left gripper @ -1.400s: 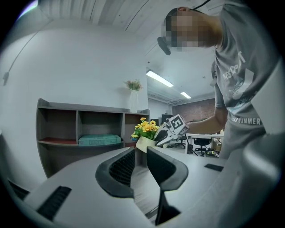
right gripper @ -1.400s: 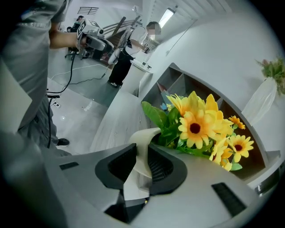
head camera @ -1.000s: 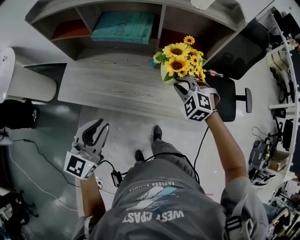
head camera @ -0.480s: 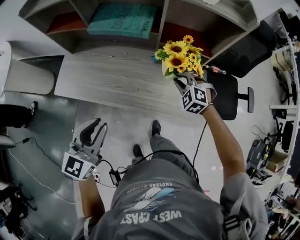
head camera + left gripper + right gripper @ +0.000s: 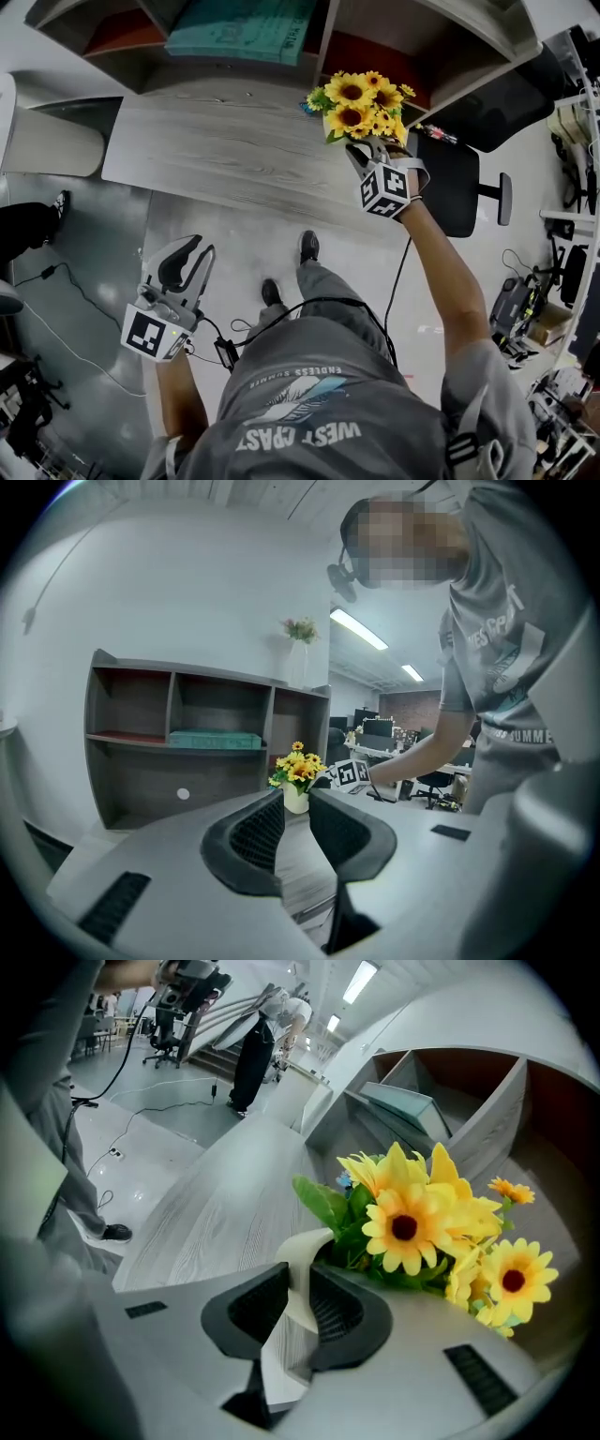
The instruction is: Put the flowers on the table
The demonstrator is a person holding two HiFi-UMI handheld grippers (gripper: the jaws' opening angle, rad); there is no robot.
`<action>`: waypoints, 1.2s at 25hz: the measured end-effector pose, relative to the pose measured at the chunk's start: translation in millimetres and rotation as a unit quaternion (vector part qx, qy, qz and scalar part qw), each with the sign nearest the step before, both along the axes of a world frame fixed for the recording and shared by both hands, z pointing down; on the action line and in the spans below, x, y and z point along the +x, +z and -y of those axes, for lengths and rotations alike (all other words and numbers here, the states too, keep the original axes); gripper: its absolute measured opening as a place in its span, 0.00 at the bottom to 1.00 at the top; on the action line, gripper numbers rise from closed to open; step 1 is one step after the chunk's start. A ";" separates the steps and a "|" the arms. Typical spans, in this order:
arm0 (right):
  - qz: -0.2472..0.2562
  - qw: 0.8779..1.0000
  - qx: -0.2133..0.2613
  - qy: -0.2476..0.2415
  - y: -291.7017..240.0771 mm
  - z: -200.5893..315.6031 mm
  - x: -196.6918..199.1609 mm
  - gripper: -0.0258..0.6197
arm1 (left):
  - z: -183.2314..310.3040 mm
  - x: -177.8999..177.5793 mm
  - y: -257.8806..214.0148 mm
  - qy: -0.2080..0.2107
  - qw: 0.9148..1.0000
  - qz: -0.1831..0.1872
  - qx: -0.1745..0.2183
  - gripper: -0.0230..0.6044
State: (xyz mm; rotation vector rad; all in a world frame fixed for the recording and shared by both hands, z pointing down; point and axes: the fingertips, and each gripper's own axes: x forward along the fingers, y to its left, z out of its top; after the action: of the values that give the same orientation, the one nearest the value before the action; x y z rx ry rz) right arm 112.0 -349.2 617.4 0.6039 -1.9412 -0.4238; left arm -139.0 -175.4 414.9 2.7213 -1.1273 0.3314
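Observation:
A bunch of yellow sunflowers stands in a small white vase. My right gripper is shut on the vase's rim, with one jaw inside and one outside. It holds the vase over the right end of the grey wooden table; I cannot tell whether the vase's base touches the top. My left gripper hangs low at the left over the floor, jaws slightly apart and empty. In the left gripper view the flowers show beyond its jaws.
A shelf unit with a teal box stands along the table's far side. A black office chair is right of the table. Cables lie on the floor by the person's shoes. Another person stands far off.
The head view has slid slightly. My right gripper still grips the vase over the table's right end, a touch nearer the shelf. The left gripper has hardly moved.

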 end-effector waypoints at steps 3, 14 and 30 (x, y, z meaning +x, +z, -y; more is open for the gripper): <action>-0.005 1.000 0.009 -0.004 8.7 2.5 -0.1 0.18 | -1.3 2.5 5.1 -0.001 1.000 0.001 -0.008 0.18; -0.038 0.998 0.049 -0.022 39.1 -1.3 -3.7 0.17 | -5.9 9.0 19.3 -0.007 1.000 -0.005 -0.024 0.18; -0.053 0.998 0.001 -0.025 95.8 -7.2 4.8 0.18 | -9.5 14.8 35.9 -0.006 0.999 -0.005 -0.046 0.18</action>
State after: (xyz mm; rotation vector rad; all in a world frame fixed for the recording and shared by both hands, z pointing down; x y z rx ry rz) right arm 116.8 -342.0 713.2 0.5243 -1.8569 -0.4792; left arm -124.2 -165.9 450.8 2.6322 -1.0962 0.3599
